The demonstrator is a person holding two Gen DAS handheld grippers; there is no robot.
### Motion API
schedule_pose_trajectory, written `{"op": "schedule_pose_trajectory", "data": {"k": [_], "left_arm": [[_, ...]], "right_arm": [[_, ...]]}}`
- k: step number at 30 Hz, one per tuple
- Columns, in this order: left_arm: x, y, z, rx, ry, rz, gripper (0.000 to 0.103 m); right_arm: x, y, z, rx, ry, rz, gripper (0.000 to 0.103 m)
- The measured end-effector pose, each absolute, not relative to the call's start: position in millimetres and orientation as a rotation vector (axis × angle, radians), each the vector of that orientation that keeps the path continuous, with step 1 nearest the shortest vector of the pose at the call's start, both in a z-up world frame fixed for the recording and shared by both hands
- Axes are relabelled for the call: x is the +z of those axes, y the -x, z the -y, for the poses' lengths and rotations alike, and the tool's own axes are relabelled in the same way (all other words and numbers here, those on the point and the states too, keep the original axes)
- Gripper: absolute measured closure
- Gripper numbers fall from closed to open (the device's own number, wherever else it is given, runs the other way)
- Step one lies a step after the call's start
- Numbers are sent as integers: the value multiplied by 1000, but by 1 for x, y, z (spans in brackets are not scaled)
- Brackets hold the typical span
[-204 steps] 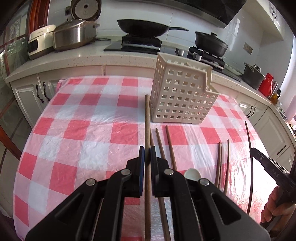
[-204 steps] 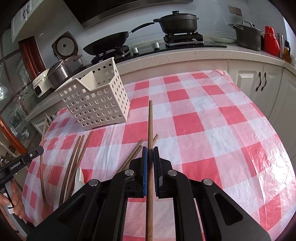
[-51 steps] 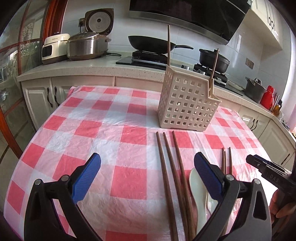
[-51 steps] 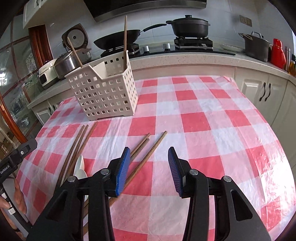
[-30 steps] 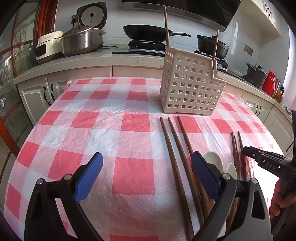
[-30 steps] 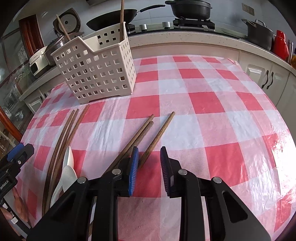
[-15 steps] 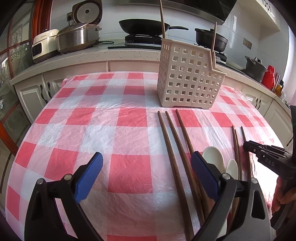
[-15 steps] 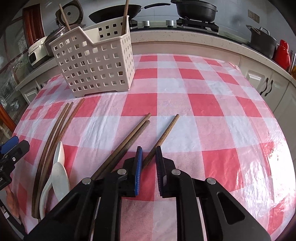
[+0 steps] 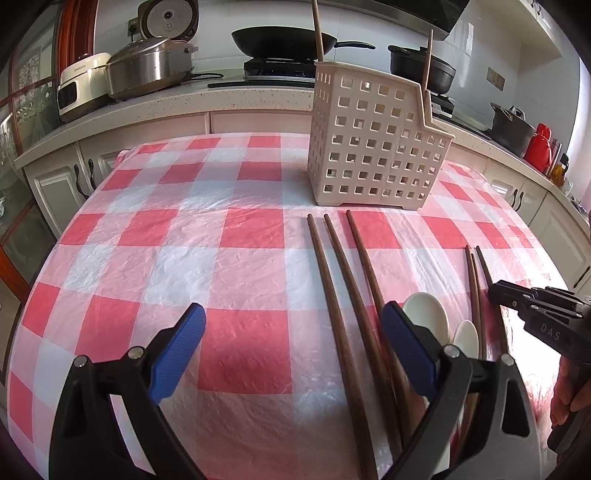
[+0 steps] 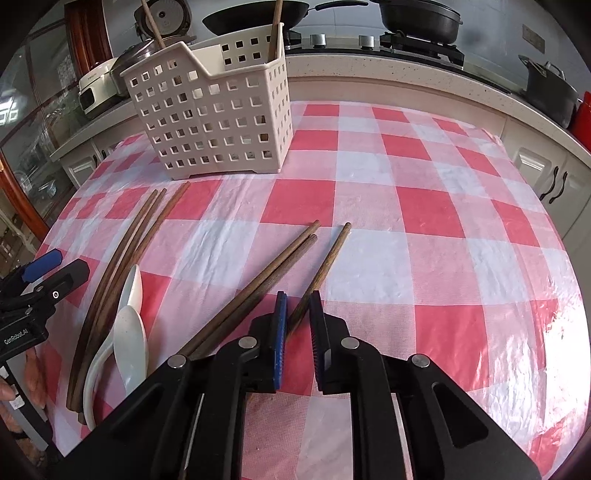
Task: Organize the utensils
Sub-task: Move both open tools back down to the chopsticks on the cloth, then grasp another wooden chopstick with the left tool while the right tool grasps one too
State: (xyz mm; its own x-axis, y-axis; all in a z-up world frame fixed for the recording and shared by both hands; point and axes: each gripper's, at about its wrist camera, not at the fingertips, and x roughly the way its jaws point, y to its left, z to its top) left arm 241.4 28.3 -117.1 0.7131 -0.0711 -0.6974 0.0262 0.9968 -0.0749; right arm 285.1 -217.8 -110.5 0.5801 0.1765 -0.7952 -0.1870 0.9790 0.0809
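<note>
R claw (image 10: 296, 317) sits low over the checked surface (image 10: 424, 206), fingers narrowed to a slim gap astride the lower end of a single wooden chopstick (image 10: 325, 264); contact w/ pads not confirmable, so grasp state cannot be told. L claw (image 9: 291, 350) is released, fingers spread wide above the cloth, w/ three long chopsticks (image 9: 347, 295) lying side by side just R of its centre line and two white spoons (image 9: 428, 317) beside its R finger. White perforated utensil basket (image 10: 218, 122) stands upright at the far side of the surface, two chopsticks (image 10: 275, 27) standing in it; a chopstick pair (image 10: 258, 284) lies just L of the R claw.
</note>
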Motion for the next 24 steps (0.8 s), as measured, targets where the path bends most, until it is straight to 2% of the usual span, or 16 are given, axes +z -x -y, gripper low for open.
{"op": "schedule_pose_trajectory", "data": {"k": [3, 5, 7, 9, 15, 19, 24], "left_arm": [[-118, -245, -27, -53, 56, -780, 10], [-118, -247, -27, -57, 56, -787, 15], [-121, -252, -28, -68, 54, -811, 32], [-123, -258, -29, -78, 56, -828, 37], [-125, -268, -31, -69, 61, -831, 37], [-128, -275, -27, -86, 44, -853, 48], [-130, -284, -23, -98, 30, -864, 55]], "right_arm": [[-111, -287, 217, 206, 17, -922, 89], [-111, -287, 215, 202, 25, -916, 90], [-111, -288, 213, 206, 35, -906, 92], [-112, -289, 210, 241, 21, -903, 94], [-112, -294, 196, 290, 39, -902, 95], [-112, -298, 189, 307, 45, -901, 96], [-112, -301, 192, 314, 21, -911, 96]]}}
